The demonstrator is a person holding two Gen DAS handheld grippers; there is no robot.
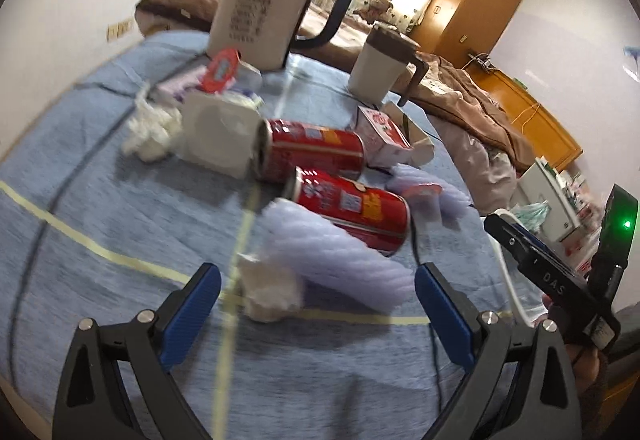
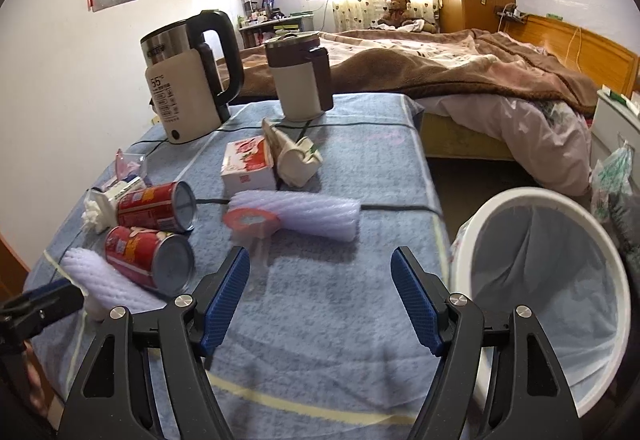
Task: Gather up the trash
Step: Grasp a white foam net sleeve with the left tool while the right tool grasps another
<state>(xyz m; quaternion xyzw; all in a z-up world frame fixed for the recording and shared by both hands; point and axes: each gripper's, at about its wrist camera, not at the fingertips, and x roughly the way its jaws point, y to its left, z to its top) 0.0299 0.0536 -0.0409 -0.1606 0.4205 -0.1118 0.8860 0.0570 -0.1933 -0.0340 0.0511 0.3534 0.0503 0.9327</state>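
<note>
Crumpled tissue (image 1: 270, 292) near cloth's front edge, between my spread left gripper (image 1: 316, 302); right gripper (image 2: 320, 300) spread, empty, beside bin (image 2: 472, 236).

I see two red cans (image 2: 154, 210) (image 2: 148, 260) lying on their sides on the blue table (image 2: 320, 320), two lilac foam sleeves (image 2: 312, 216) (image 2: 100, 280) beside them, crumpled tissue (image 1: 272, 290) nearest me, a red-and-white carton (image 2: 248, 168) behind; the lined white bin (image 2: 540, 280) stands at the table's right edge
</note>
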